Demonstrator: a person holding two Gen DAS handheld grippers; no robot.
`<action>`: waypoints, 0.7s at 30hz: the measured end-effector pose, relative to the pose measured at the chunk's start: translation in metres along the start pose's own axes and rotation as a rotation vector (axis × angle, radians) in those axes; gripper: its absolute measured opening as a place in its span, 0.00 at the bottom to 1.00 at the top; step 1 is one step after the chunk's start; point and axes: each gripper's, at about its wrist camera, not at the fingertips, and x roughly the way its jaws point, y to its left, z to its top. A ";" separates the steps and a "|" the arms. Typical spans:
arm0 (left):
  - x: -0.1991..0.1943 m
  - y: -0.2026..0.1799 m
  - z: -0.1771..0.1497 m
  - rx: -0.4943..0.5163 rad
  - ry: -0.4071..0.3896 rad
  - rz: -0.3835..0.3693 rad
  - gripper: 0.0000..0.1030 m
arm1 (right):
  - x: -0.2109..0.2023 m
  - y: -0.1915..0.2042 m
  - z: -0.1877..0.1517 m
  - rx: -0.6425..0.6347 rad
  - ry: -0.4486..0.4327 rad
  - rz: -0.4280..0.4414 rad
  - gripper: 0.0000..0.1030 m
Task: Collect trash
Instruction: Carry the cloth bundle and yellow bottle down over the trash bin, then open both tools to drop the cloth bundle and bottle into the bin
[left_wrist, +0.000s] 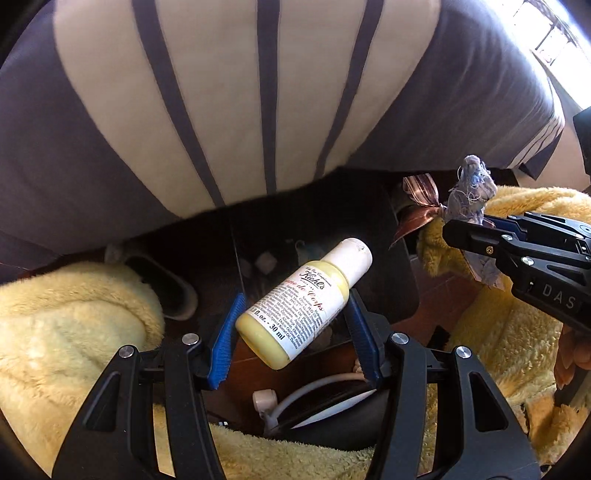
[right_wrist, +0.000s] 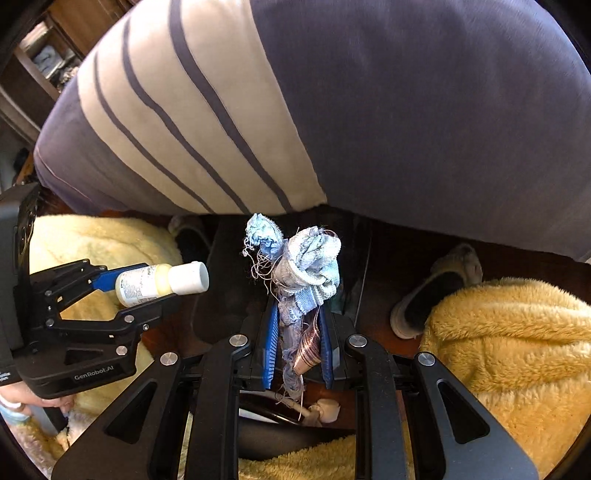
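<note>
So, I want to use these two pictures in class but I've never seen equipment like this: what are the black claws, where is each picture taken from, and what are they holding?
The black claws are hand-held two-finger grippers, one in each of a person's hands; there is no robot arm. Each carries a wide-angle camera looking forward along its fingers, so each picture shows its own gripper at the bottom and the other at the side.

The left-hand picture shows the left gripper with its blue pads closed on a small lotion bottle with a white cap.

The right-hand picture shows the right gripper shut on a frayed blue fabric scrap with a striped ribbon.

Behind is a striped grey and cream bedcover. Below are a dark floor, slippers and fluffy yellow fabric.
</note>
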 end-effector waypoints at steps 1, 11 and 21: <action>0.005 0.001 0.001 -0.002 0.008 0.001 0.51 | 0.003 0.000 0.000 0.001 0.009 -0.002 0.20; 0.029 0.005 0.015 -0.032 0.040 -0.009 0.51 | 0.027 0.002 0.021 0.032 0.049 0.009 0.23; 0.014 0.002 0.021 -0.037 -0.001 0.005 0.68 | 0.015 -0.004 0.032 0.078 0.005 0.036 0.51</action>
